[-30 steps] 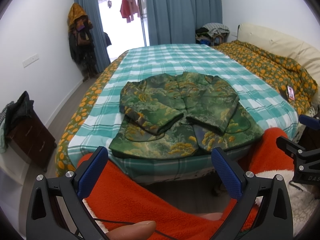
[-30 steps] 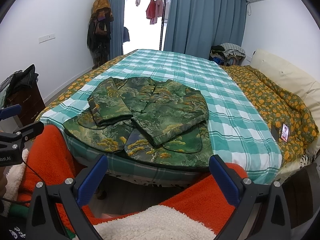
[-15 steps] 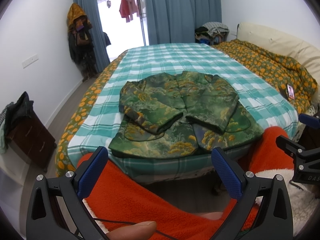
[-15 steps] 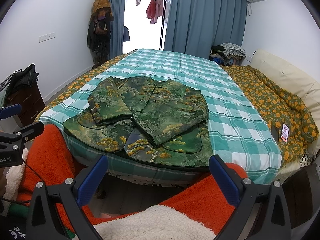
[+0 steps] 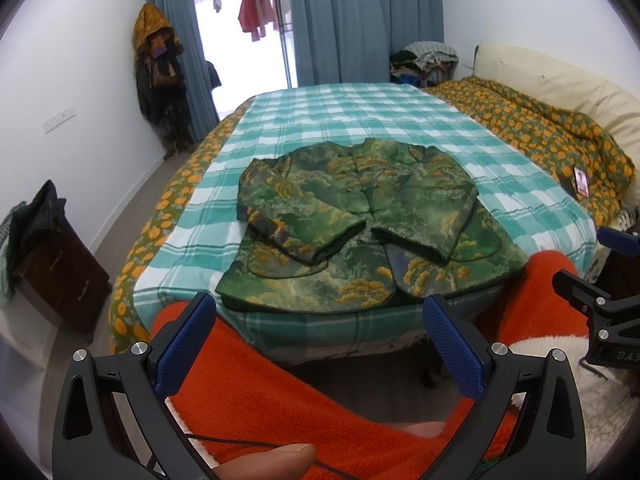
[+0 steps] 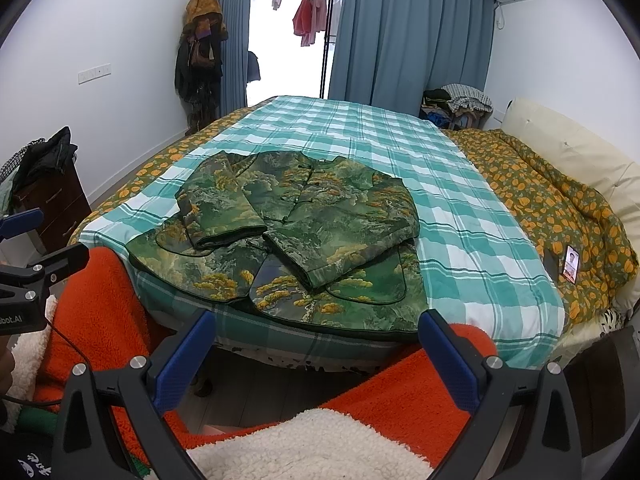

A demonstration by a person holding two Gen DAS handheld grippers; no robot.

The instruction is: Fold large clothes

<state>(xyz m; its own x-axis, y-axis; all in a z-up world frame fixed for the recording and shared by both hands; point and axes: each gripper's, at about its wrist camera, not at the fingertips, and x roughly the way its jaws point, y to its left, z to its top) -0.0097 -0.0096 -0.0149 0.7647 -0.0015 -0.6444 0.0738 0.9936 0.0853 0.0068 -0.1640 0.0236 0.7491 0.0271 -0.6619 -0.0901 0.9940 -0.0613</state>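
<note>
Jacket (image 5: 360,216) (image 6: 296,232): green, yellow-patterned, lay flat, front up, at near edge of bed. Both sleeves were folded inward across chest, cuffs nearly meeting. Hem reached bed edge, collar pointed away.

Bare checked sheet (image 5: 360,120) is lying open beyond the jacket (image 5: 360,216) and to both sides of it, giving free passage over the bed. The orange fleece (image 5: 260,392) is bulging up between both grippers and the near bed edge. A phone (image 6: 571,264) is resting on the orange quilt (image 6: 540,192), well apart from the jacket. A dark cabinet (image 5: 60,276) is standing across the floor strip, left.
</note>
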